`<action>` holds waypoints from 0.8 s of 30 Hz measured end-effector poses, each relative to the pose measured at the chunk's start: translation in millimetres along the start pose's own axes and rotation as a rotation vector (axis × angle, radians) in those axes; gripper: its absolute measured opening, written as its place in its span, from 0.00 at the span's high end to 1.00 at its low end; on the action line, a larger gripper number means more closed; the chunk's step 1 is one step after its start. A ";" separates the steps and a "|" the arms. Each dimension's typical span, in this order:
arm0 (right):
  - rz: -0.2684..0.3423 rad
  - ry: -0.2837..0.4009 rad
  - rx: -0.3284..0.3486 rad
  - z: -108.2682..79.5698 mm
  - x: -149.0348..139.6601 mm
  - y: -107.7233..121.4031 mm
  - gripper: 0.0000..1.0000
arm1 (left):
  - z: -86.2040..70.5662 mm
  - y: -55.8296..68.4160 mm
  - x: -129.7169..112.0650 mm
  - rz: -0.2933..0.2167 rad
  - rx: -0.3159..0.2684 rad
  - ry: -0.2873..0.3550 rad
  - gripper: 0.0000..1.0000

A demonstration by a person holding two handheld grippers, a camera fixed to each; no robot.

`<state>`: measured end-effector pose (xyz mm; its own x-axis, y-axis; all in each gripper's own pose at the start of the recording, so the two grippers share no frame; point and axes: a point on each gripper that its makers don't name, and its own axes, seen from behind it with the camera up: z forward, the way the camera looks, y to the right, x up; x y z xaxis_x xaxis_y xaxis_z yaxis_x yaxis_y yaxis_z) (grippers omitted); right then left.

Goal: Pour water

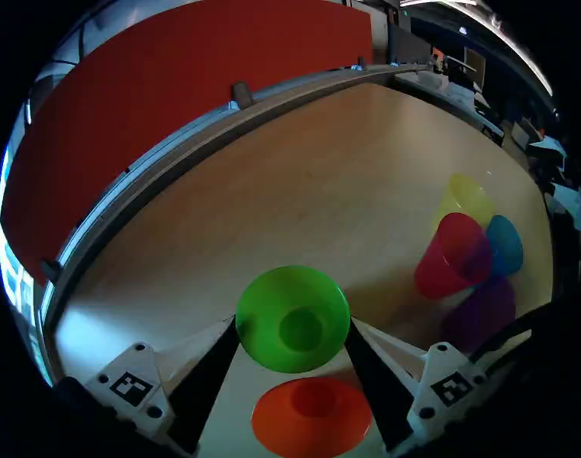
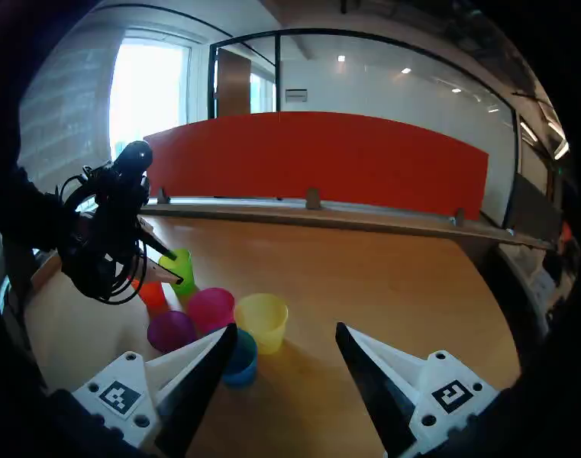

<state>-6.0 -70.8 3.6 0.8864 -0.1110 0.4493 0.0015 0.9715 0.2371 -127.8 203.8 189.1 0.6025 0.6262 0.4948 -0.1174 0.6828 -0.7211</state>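
"Left gripper view first: what is biggest?" asks one.

"The red partition (image 1: 175,99), standing along the far edge of the tabletop (image 1: 305,183). The pale wood runs from its foot toward the camera," says the other.

"And the claws?"

"The left claw (image 1: 290,320) is closed onto the green cup (image 1: 290,294). One dark finger presses each side of it, and the camera looks down into its mouth. Whether any water is inside, I cannot tell. In the right gripper view a dark sleeve (image 2: 23,214) reaches to that claw, with black cables (image 2: 99,259) looped about it. The right claw (image 2: 284,327) stands wide and holds nothing, on the side of the cups away from the partition."

"Where are the other cups?"

"Four stand close together, well apart from the partition. The pink cup (image 2: 210,308) and the yellow cup (image 2: 262,320) are on the side nearer it. The purple cup (image 2: 170,330) and the blue cup (image 2: 240,359) are on the side farther from it. The blue one is just beside one finger of the right claw."

"And the green cup?"

"Of all the cups it is nearest the partition, though still well apart from it. Whether it is lifted off the tabletop, I cannot tell. The orange cup (image 1: 311,416) is just beside it, on the side away from the partition, mouth up."
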 end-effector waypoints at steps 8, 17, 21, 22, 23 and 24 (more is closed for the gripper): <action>0.000 0.001 0.000 -0.1 -0.2 0.3 0.00 | -2.0 1.6 2.6 -0.001 -0.006 0.026 0.13; -0.002 0.008 0.004 1.0 3.9 -1.3 0.00 | -14.6 0.7 15.3 -0.030 -0.006 0.081 0.13; -0.005 0.016 0.007 0.8 7.5 -2.7 0.00 | -24.5 -0.6 20.1 -0.047 0.003 0.104 0.13; -0.006 0.017 0.007 0.7 8.0 -3.0 0.00 | -28.2 -1.1 22.0 -0.053 0.007 0.113 0.13; -0.007 0.019 0.007 0.6 8.6 -3.2 0.00 | -31.5 -1.6 23.7 -0.058 0.010 0.120 0.13; -0.008 0.020 0.008 0.6 9.1 -3.5 0.00 | -34.8 -2.0 25.5 -0.064 0.014 0.128 0.13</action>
<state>1.8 -75.2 7.4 0.8955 -0.1146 0.4302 0.0052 0.9689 0.2473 -84.7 205.3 186.3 0.7049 0.5288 0.4727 -0.0860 0.7252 -0.6831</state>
